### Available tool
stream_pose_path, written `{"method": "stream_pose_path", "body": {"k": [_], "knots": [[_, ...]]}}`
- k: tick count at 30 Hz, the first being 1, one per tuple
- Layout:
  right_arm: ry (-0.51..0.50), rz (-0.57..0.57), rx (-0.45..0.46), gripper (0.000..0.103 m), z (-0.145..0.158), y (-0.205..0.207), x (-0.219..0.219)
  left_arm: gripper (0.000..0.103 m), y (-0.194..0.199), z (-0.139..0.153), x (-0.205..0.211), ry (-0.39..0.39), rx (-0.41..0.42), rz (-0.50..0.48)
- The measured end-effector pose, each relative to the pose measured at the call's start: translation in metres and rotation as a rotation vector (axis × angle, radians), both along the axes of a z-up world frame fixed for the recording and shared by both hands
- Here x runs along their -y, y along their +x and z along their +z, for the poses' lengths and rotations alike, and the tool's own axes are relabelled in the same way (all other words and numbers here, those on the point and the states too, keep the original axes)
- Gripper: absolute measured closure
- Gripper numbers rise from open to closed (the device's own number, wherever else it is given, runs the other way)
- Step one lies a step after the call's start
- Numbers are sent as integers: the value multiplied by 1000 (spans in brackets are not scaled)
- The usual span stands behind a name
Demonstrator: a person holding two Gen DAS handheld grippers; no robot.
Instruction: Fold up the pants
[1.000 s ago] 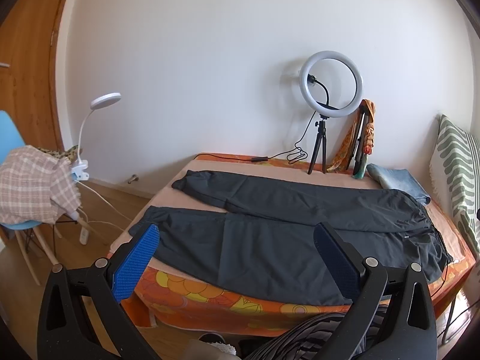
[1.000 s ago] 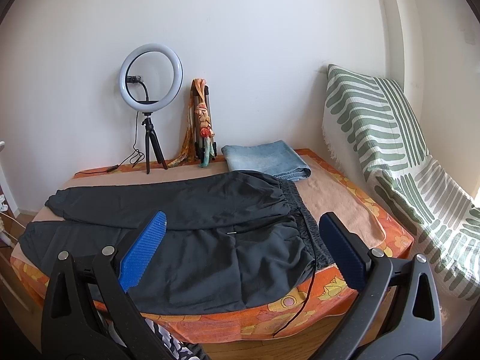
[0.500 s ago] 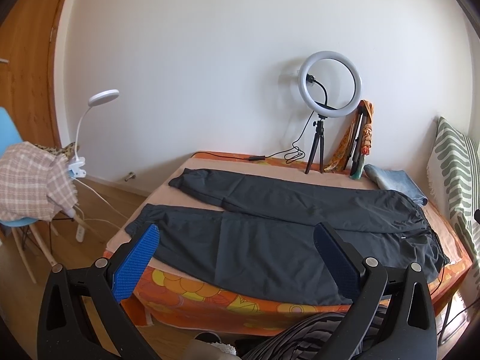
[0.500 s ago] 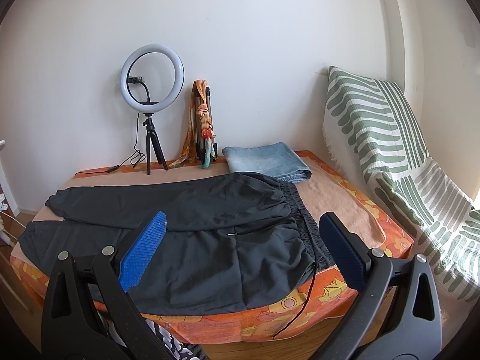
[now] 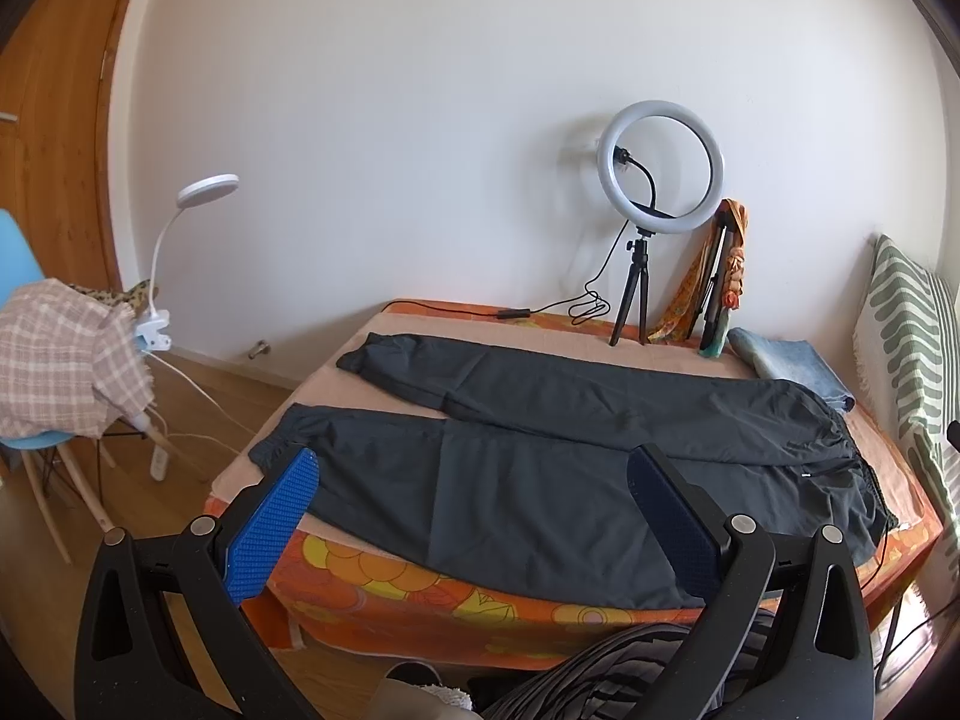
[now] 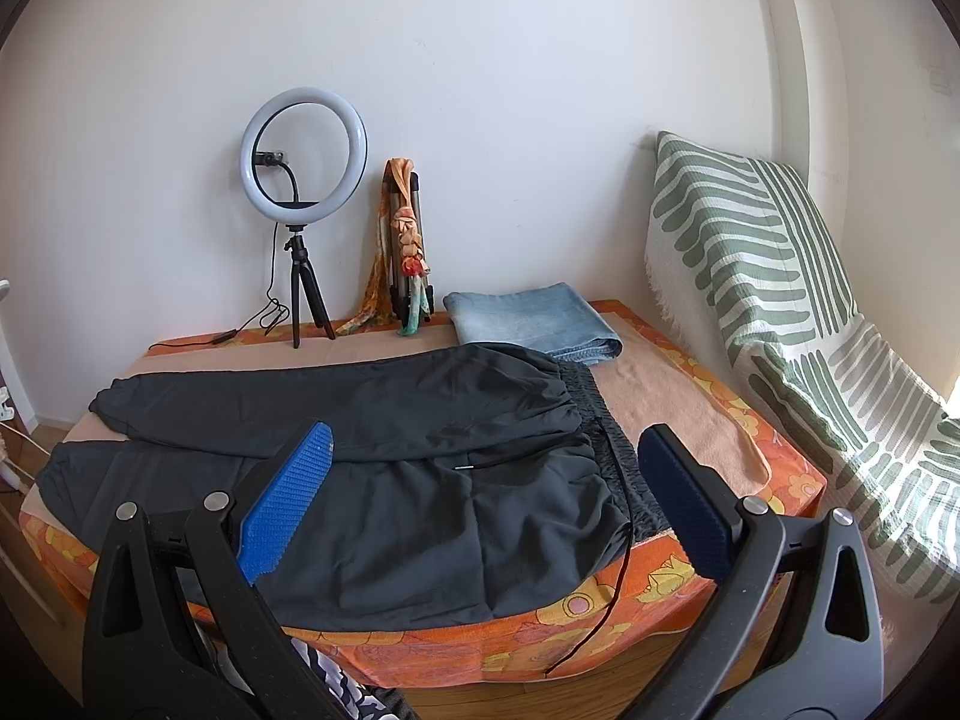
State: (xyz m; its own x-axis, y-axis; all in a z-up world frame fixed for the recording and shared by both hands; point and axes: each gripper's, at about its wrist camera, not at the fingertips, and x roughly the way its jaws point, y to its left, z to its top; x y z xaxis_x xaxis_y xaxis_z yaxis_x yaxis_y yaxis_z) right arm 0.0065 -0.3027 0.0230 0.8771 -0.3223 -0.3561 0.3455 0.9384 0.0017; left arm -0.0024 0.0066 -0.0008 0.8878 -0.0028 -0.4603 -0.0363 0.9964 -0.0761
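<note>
**Fingers spread, pants unfolded**

Fingers of the left gripper [image 5: 474, 504] and right gripper [image 6: 483, 486] stand wide apart, holding nothing, short of the near edge. Pants [image 5: 540, 450] lie flat across the tabletop [image 6: 678, 414], legs side by side, waistband to the right.

Judgement: pinch the near leg at cuff and waist together, carry it over the far leg, keep seams aligned, mind the drawstring [image 6: 606, 570] hanging over the near edge.

Left view alone shows both cuffs [image 5: 282, 450]; right view alone shows the gathered waistband [image 6: 624, 468] clearly, with folded jeans [image 6: 534, 321] beyond.
</note>
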Motion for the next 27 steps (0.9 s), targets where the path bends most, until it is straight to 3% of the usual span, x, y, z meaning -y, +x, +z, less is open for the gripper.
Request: {"method": "stream_pose_path", "body": {"k": [27], "knots": [[-4,1,-3,0,-1,3,-3,0,5,-7,-6,6,-24,2]]}}
